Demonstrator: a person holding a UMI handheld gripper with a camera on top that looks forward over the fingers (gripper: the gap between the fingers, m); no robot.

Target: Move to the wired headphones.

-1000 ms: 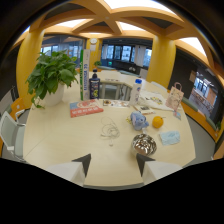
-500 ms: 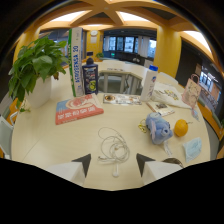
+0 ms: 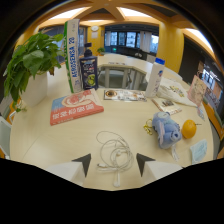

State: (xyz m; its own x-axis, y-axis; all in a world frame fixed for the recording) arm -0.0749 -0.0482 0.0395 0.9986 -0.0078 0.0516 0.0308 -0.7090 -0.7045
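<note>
The wired headphones, a loose coil of white cable with earbuds, lie on the pale round table. They sit between and just ahead of my two dark fingertips. My gripper is open, with a wide gap around the cable. One white earbud trails toward me, just below the fingers.
A red booklet lies beyond the fingers to the left, near a potted plant. A blue plush toy, an orange and a pale face mask lie to the right. A tall green box, a dark bottle and papers stand farther back.
The view has closed in on the table. The headphones have gone from far ahead of the fingers to lying between the fingertips.
</note>
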